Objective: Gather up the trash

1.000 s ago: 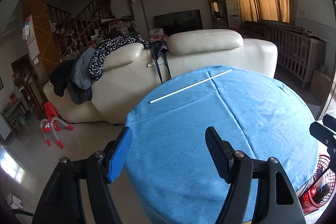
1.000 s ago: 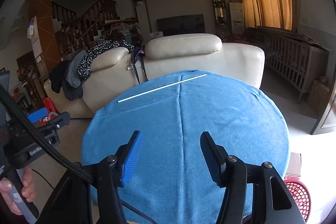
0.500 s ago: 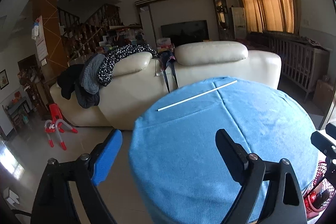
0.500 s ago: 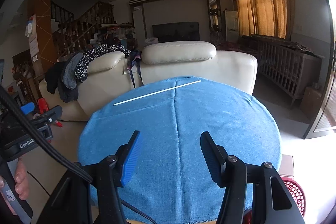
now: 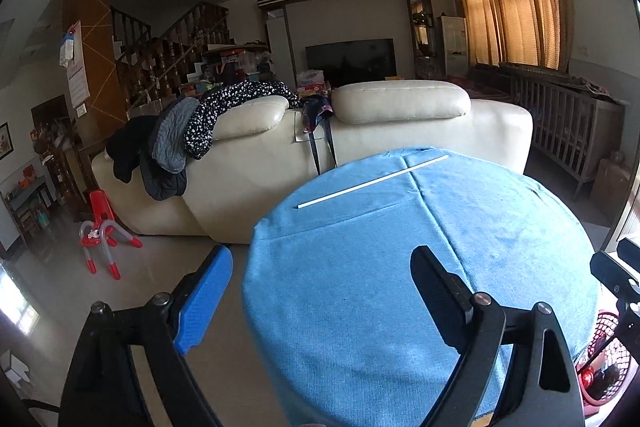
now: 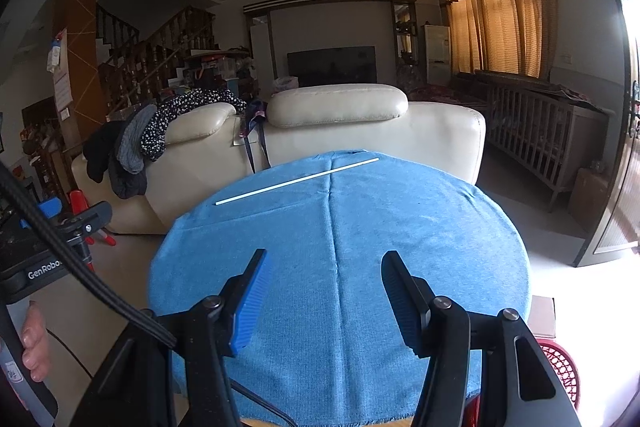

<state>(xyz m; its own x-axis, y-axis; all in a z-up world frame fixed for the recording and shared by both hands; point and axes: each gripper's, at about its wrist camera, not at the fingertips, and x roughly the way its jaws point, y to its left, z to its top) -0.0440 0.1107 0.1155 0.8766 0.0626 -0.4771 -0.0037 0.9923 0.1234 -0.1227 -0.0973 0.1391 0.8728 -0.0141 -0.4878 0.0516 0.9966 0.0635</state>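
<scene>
Blue cloth covers the round table point(image 6: 400, 227) under both grippers: the right gripper point(image 6: 324, 291) and left gripper point(image 5: 320, 291) hang over its near edge, jaws apart and empty. Only the right view shows the person's hand point(image 6: 34, 343) on the left gripper's handle. A thin white stick point(image 6: 296, 181), perhaps a straw, lies slantwise at the far edge before a cream sofa point(image 6: 360, 131); a red basket point(image 6: 560, 367) sits low right.

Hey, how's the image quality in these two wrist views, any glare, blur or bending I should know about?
Left wrist view: sharp, dim indoor light, strong fisheye bending at the edges, black corners; the white stick on the blue tablecloth stays crisp. Right wrist view: equally sharp, but daylight through the doorway blows out the right edge, and the floor there glares.
</scene>
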